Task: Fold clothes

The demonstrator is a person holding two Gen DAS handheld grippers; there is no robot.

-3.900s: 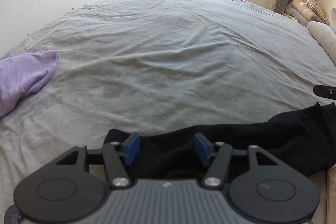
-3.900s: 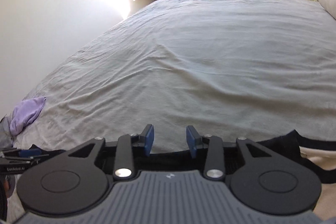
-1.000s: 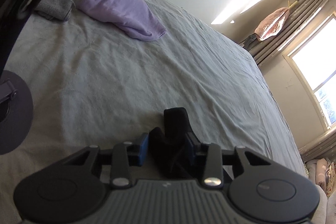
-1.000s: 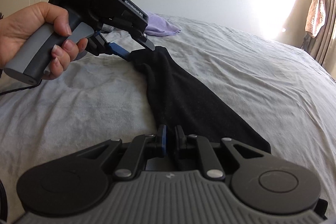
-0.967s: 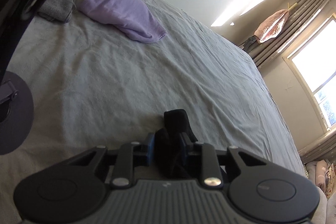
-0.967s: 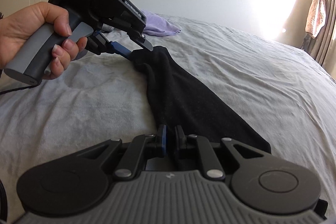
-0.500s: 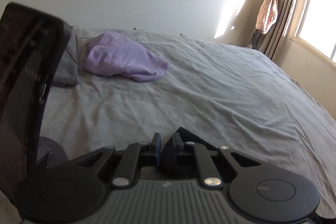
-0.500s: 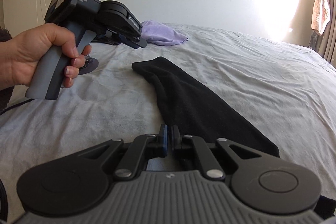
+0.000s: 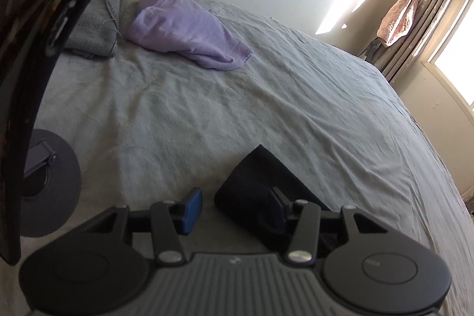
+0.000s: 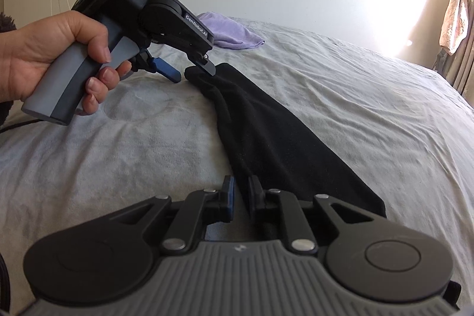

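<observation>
A long garment [image 10: 284, 135] lies stretched flat on the bed [image 10: 370, 108], running from near the right gripper [image 10: 240, 199] away to the left gripper [image 10: 194, 70]. The near end of the garment lies between the jaws of the right gripper. The far end lies just at the left gripper, with one finger over its corner and the other finger beside it on the sheet. A hand [image 10: 50, 55] holds the left gripper from the left side. Behind the garment, farther up the bed, lies a crumpled cloth [image 9: 189, 31], and to the left of it, touching it, a folded towel [image 9: 91, 25]. A window [image 9: 453, 70] and curtains [image 9: 435, 5] stand beyond the bed on the right.
</observation>
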